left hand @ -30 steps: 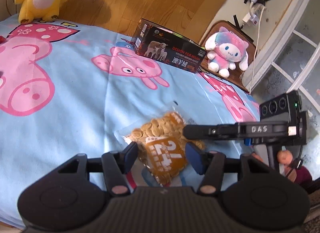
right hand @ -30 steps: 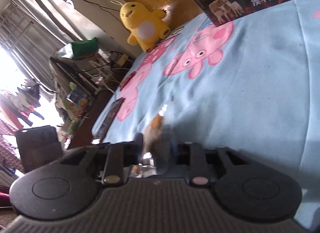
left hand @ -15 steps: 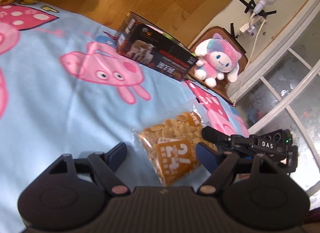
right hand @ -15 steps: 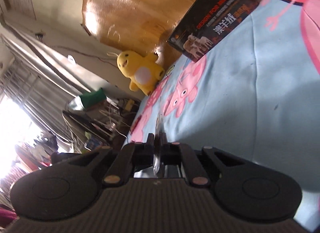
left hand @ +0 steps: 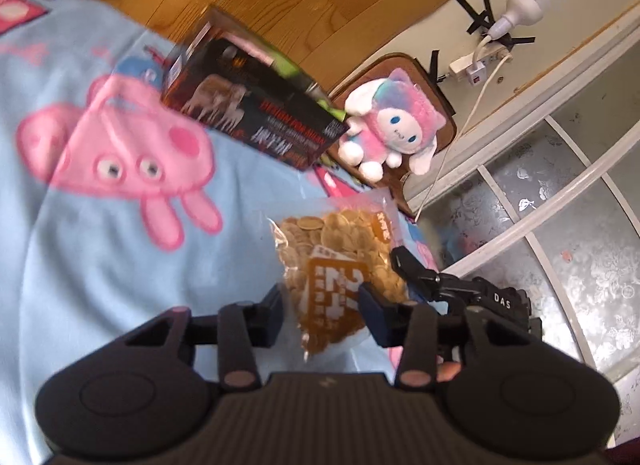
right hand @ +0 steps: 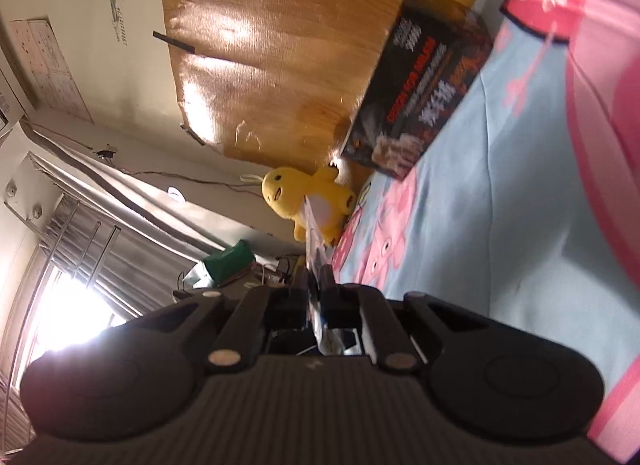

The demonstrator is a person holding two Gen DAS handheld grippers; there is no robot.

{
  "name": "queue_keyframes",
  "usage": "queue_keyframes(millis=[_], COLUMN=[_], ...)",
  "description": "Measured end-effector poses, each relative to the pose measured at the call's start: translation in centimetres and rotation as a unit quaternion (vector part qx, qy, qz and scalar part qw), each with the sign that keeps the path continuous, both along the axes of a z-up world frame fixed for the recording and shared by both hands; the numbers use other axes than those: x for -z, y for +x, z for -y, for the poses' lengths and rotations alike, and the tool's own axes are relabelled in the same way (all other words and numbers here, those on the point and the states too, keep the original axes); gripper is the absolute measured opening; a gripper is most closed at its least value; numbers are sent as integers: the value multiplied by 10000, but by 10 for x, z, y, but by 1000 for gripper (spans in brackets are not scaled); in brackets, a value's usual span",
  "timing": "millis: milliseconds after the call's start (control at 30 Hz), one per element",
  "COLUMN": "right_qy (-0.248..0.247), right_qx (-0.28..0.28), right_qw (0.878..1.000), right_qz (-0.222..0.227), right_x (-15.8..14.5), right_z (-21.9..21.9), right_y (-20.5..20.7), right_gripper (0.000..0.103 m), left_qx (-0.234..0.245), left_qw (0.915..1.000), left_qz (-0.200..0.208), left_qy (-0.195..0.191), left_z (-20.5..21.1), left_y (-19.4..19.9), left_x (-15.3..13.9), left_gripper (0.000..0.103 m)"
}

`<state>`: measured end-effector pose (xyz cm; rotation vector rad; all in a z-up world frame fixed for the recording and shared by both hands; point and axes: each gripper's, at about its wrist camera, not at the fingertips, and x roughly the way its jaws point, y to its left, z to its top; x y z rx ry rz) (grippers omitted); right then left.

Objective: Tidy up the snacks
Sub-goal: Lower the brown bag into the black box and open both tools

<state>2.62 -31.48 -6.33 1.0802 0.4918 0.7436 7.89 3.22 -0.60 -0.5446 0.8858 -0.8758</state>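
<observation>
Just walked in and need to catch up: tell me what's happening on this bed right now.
A person is sorting snacks with two handheld grippers. The right gripper is shut on the edge of a clear snack bag, holding it above the blue cartoon bedsheet. The left gripper has just been closing around the bag's lower part. A dark box sits further back.
</observation>
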Motion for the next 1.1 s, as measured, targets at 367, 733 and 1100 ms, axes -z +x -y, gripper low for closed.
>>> queue_keyframes(millis=[367,733,1100], right_qy=[-1851,-4286,-4228], right_qx=[1122,2461,2599], right_qw=[9713,8592,8576], right_qz=[985,1325,1350], right_x=[-81,-64,-55], right_z=[-2,-33,-36], right_y=[80,154,108], right_gripper=[9,28,46], left_qx=[-185,-949,-1204], left_qw=[9907,9663,9532], left_qz=[1174,1471,1867], left_qy=[666,1885,2049], left_z=[58,111,106], left_y=[108,185,133], left_x=[-78,-55,-71], left_gripper=[39,45,47])
